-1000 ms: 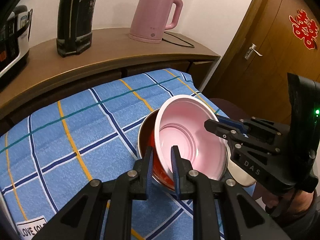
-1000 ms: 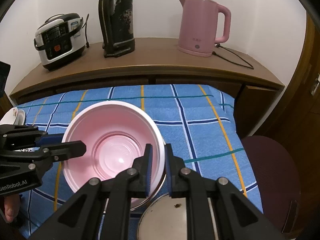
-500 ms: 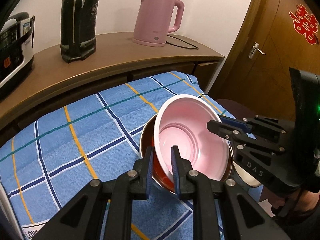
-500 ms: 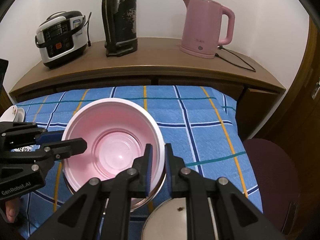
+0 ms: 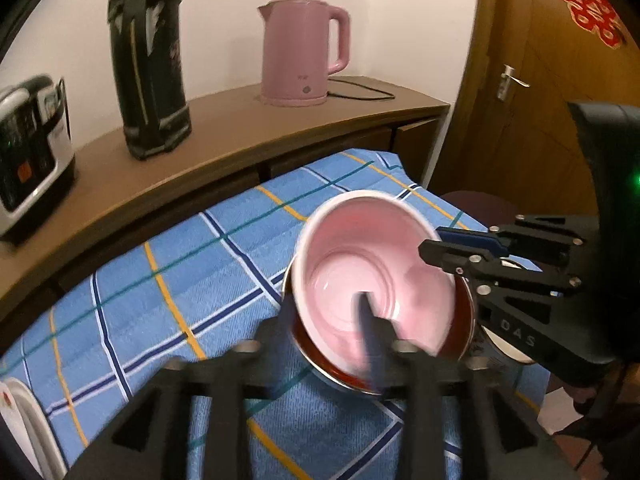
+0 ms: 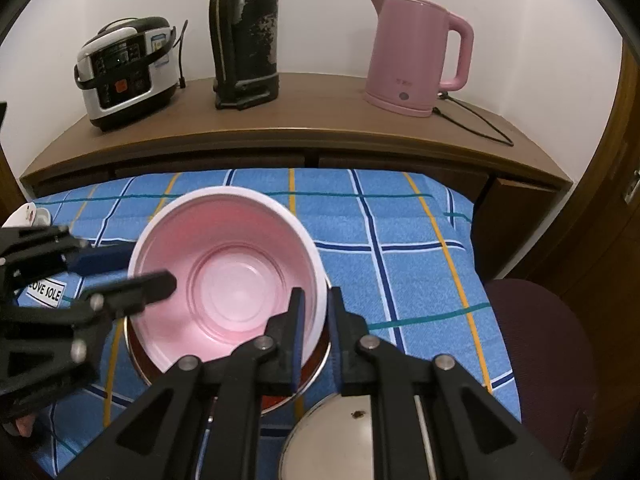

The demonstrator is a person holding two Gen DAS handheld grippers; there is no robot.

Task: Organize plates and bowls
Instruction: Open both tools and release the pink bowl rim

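A pink bowl point(image 5: 360, 272) point(image 6: 232, 272) sits tilted inside a steel bowl with a red inside point(image 5: 320, 360) point(image 6: 134, 356) on the blue checked cloth point(image 5: 160, 304). My right gripper point(image 6: 316, 300) point(image 5: 444, 242) is shut on the pink bowl's right rim. My left gripper point(image 5: 324, 320) point(image 6: 132, 270) is blurred and its jaws are opening. One finger stands inside the pink bowl and the other outside, with the left rim between them and the pads off it.
A steel plate point(image 6: 352, 440) lies near the front edge beside the bowls. A white dish point(image 6: 28, 214) sits at the cloth's left. Behind, a wooden shelf point(image 6: 320, 120) carries a rice cooker point(image 6: 124, 68), a black flask point(image 6: 244, 32) and a pink kettle point(image 6: 412, 52). A dark stool point(image 6: 536, 344) stands to the right.
My left gripper, which was shut on the pink bowl's left rim, has spread its jaws and rolled a little. The right gripper and the bowls have stayed put.
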